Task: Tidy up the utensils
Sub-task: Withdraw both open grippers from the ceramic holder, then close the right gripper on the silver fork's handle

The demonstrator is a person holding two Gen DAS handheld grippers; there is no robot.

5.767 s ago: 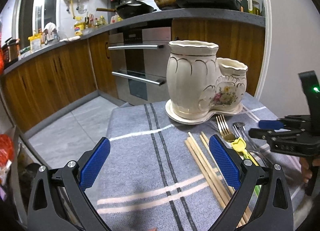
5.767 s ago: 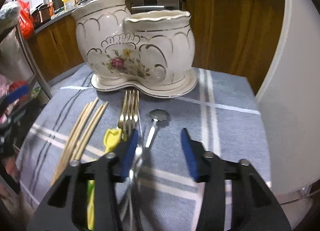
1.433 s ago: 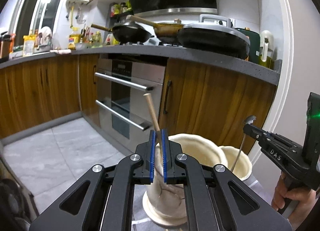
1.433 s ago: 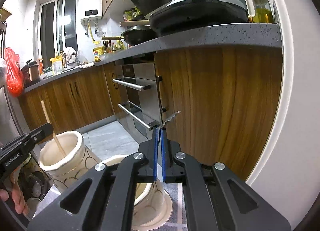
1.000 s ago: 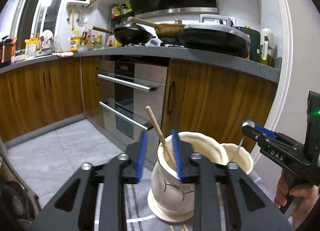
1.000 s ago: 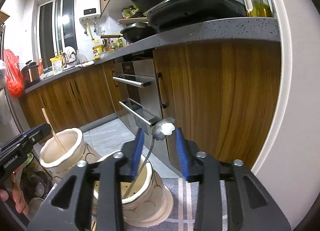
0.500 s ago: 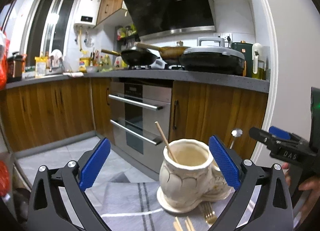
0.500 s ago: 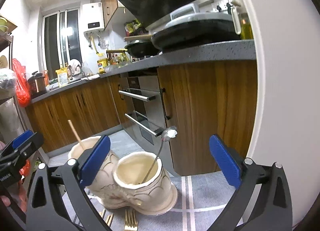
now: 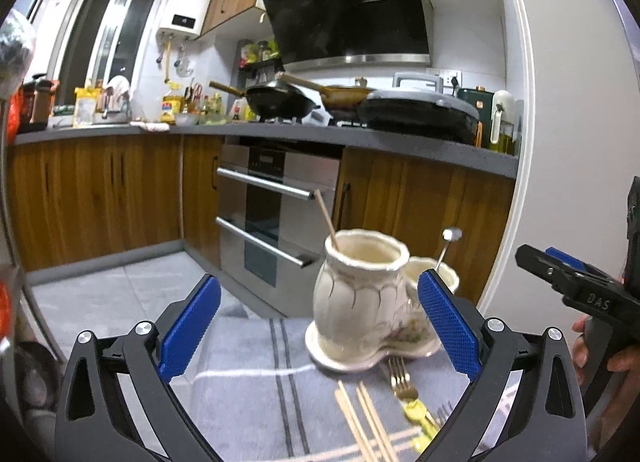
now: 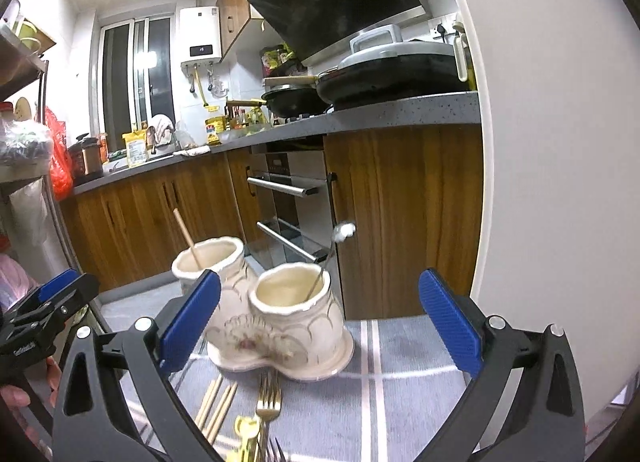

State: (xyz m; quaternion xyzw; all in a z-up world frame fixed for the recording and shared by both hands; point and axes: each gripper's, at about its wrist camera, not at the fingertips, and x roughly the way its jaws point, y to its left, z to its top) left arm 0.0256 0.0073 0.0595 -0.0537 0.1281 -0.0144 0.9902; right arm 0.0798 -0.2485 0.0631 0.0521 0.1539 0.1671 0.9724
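- Both grippers had let go and backed off since a second ago: our left gripper and right gripper hung wide apart, nothing between the pads.
- One chopstick leaned in the taller pot of the ceramic holder; the spoon stood in the shorter pot.
- Chopsticks and a fork lay on the striped cloth, toward its near edge.
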